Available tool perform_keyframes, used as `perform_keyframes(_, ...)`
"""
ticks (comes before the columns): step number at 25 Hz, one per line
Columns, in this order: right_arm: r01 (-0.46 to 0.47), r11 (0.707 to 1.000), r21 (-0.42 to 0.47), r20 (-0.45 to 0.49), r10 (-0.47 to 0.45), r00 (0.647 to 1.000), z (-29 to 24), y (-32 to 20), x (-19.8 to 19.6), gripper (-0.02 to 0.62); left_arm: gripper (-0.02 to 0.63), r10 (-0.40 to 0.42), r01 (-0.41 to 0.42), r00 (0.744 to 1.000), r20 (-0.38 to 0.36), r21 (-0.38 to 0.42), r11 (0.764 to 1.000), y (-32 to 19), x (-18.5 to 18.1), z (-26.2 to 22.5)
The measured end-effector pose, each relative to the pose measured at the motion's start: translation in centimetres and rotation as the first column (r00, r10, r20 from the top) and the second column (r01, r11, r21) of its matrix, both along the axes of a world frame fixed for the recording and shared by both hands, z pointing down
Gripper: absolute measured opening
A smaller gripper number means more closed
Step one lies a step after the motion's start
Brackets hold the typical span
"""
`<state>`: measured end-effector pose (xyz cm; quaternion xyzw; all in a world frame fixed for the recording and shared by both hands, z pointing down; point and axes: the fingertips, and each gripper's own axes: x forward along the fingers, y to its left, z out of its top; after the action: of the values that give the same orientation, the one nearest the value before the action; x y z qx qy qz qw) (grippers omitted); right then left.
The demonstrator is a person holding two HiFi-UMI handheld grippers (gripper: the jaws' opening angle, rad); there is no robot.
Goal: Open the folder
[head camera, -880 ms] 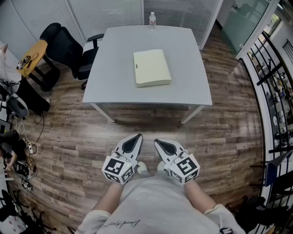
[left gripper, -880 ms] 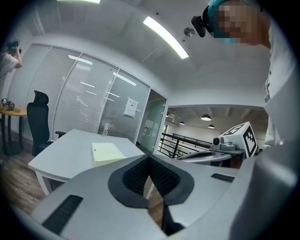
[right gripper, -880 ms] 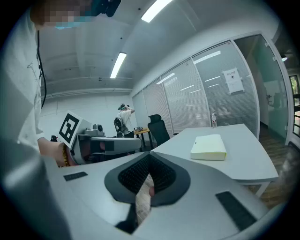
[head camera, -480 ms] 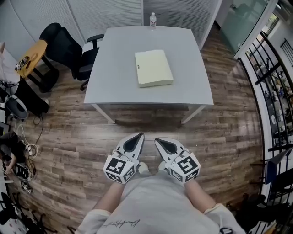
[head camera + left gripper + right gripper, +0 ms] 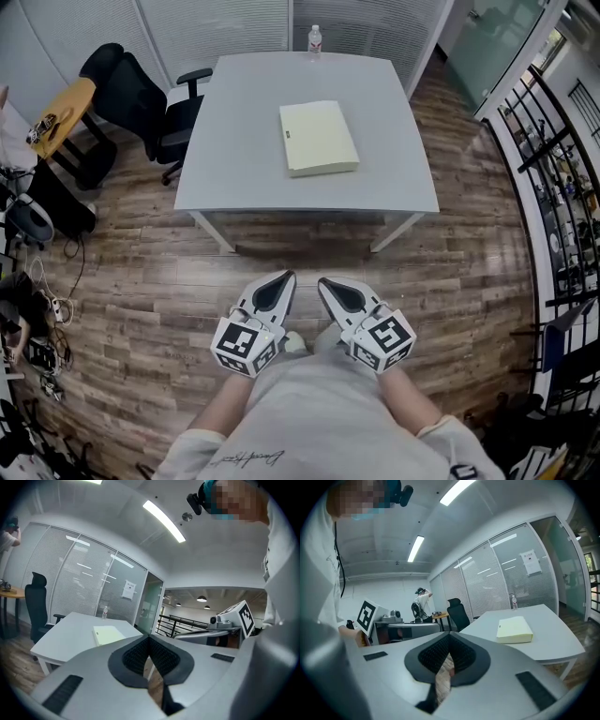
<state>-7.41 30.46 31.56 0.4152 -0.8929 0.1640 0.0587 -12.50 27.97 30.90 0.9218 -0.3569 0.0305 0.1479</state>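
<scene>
1. Left gripper (image 5: 270, 296) and right gripper (image 5: 339, 296) sit side by side at the person's waist, jaws closed on nothing.
2. Wooden floor (image 5: 309, 258) separates them from the surface (image 5: 239, 150).
3. The shut folder (image 5: 319, 138) lies mid-surface, well apart from every edge, with a bottle (image 5: 314, 39) at the far edge and a chair (image 5: 141, 103) to the left.

My head view has drifted a little: the folder (image 5: 319, 138) and its table (image 5: 234, 164) now sit slightly further right, and my right gripper (image 5: 324, 283) has edged outward

A pale yellow rectangular folder (image 5: 319, 138) lies on a grey square table (image 5: 244, 164); a clear plastic bottle (image 5: 314, 39) stands behind it, and a black office chair (image 5: 141, 98) sits left of the table.
</scene>
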Motion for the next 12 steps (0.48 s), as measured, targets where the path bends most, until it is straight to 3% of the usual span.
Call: perform_keyframes(12,0.06,0.998,0.006,0.008,-0.06,0.998,0.6,-3.4,-0.8,0.018,0.008,-0.033,0.033,0.999,-0.005,0.001,0.999,-3.3,-0.4,0.4)
